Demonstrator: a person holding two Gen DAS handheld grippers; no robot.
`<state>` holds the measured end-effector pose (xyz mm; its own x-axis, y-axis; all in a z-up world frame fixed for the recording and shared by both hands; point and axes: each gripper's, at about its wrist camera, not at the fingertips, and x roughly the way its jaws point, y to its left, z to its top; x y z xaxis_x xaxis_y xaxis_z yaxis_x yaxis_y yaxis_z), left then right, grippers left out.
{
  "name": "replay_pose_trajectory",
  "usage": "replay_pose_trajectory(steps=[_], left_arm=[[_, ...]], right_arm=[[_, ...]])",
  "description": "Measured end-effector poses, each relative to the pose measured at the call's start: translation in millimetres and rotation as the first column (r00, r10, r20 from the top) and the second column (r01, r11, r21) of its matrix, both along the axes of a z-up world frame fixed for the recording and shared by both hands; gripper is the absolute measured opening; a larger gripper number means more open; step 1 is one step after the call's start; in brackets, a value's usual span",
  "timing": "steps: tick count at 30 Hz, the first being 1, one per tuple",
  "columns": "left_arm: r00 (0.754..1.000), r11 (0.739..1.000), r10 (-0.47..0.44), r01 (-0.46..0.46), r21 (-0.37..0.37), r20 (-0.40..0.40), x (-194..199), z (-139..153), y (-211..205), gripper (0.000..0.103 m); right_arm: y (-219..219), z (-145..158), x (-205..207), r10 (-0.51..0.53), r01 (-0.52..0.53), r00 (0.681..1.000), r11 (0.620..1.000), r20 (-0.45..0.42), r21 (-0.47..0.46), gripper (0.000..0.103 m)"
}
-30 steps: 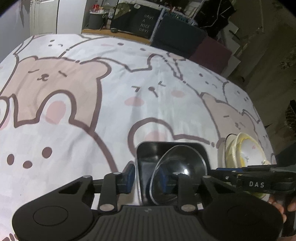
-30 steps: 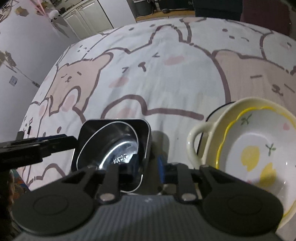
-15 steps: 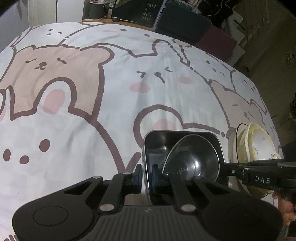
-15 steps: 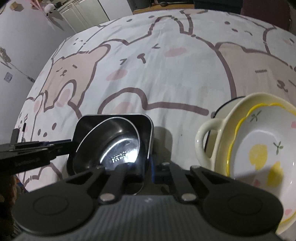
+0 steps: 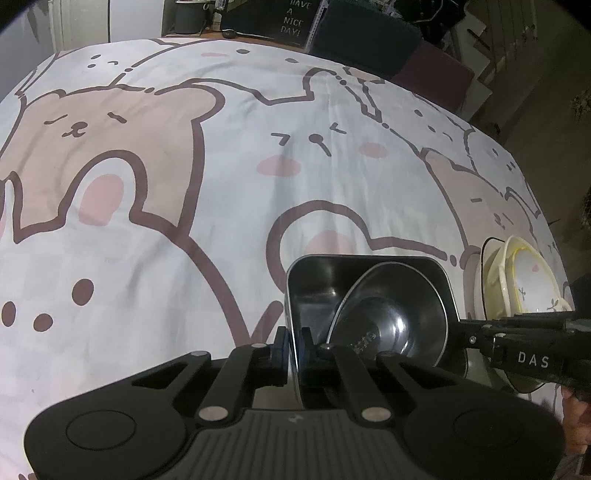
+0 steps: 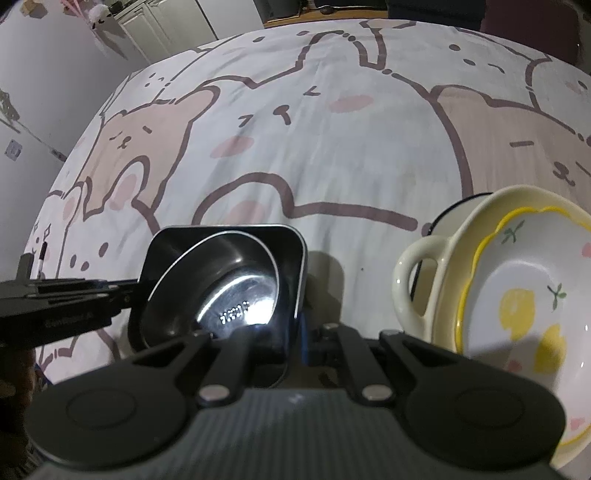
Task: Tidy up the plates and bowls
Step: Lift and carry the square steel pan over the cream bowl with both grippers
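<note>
A square steel container [image 5: 317,284] holds a round steel bowl [image 5: 391,325] tilted inside it. My left gripper [image 5: 294,343] is shut on the container's left wall. My right gripper [image 6: 295,332] is shut on the container's [image 6: 295,258] right wall, with the bowl [image 6: 236,291] inside. To the right stands a stack: a cream handled bowl [image 6: 417,280] with a yellow-rimmed flower plate [image 6: 528,295] in it; the stack also shows in the left wrist view [image 5: 517,280].
Everything rests on a bed sheet [image 5: 221,166] printed with bears and rabbits. Dark furniture and a sign [image 5: 295,18] stand beyond the far edge. White cabinets [image 6: 166,22] are at the far left in the right wrist view.
Both grippers have closed onto opposite walls of the steel container. The view has shifted slightly closer to the container.
</note>
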<state>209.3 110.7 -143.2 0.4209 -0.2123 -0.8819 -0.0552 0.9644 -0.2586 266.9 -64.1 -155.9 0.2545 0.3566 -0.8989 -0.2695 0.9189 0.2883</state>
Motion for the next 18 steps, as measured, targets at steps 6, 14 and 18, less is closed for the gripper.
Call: replay_pose_trajectory(steps=[6,14,18], left_arm=[[1.0,1.0,-0.006,0.006,0.011,-0.011,0,-2,-2,0.006],[0.998,0.996,0.062,-0.063,-0.055,-0.033,1,1,5,0.006],[0.997,0.996,0.07,-0.069,-0.053,0.029,-2,22,-3,0.006]], right_arm=[[0,0,0,0.003,-0.003,1.0,1.0,0.002,-0.004,0.007],[0,1,-1,0.015,-0.015,1.0,1.0,0.012,-0.007,0.006],[-4,15,-2,0.02,-0.02,0.998,1.0,0.056,0.003,0.006]])
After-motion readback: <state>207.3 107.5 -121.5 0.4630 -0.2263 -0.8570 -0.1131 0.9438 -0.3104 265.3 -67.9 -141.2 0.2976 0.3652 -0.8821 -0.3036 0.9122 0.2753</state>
